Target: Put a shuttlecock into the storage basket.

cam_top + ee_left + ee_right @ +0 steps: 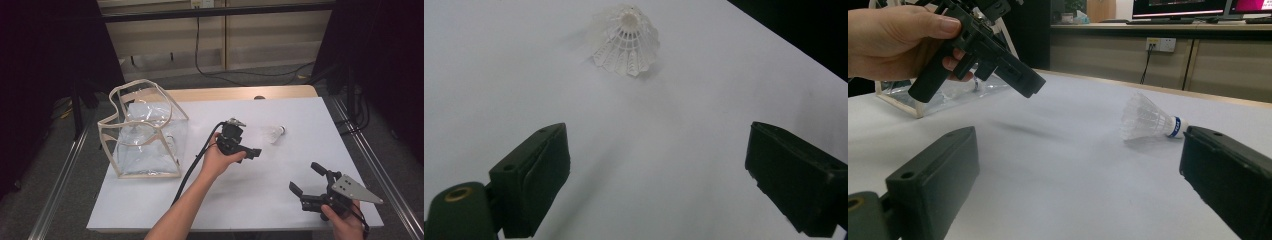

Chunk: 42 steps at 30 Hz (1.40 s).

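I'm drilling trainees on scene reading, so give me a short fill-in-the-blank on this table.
1. The shuttlecock lies on its ____.
2. The left gripper has its jaws ____, with nothing between them.
3. The clear bag stands at the table's ____ side in the high view.

Missing words: side; open; left

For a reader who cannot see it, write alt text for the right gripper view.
A white shuttlecock lies on its side on a white table, between and beyond two open black jaws. At upper left a hand holds the left gripper above the table, in front of a clear bag.
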### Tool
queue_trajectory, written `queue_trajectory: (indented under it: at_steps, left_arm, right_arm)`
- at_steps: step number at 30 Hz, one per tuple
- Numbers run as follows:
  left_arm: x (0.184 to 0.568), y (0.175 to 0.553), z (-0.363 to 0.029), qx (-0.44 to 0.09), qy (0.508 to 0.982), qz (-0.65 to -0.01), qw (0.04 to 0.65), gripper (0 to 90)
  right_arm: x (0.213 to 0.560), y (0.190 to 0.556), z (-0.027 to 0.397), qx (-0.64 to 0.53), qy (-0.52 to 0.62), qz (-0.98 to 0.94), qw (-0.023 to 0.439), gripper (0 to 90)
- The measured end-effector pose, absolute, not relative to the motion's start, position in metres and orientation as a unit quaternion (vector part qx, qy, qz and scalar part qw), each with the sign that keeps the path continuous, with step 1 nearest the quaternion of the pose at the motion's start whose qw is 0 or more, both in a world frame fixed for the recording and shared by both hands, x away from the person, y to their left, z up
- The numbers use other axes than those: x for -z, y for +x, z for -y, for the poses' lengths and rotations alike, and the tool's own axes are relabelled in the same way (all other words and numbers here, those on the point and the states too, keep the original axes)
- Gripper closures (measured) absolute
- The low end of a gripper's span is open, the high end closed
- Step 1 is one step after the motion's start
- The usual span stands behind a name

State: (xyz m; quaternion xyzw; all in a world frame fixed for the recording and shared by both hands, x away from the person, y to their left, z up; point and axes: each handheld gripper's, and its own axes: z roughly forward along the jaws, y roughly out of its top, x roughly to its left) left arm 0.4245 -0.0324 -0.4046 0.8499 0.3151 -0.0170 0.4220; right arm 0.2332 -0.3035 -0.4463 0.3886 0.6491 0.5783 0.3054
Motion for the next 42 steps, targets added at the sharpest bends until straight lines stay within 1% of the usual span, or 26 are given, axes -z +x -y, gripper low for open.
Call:
queue_trajectory:
  at_steps: [42]
  left_arm:
    - [0.416,0.431,0.062,0.009,0.849,-0.309,0.429,10.8]
  right_arm:
    - [0.447,0.234,0.305,-0.577,0.388,-0.65,0.305,2.3]
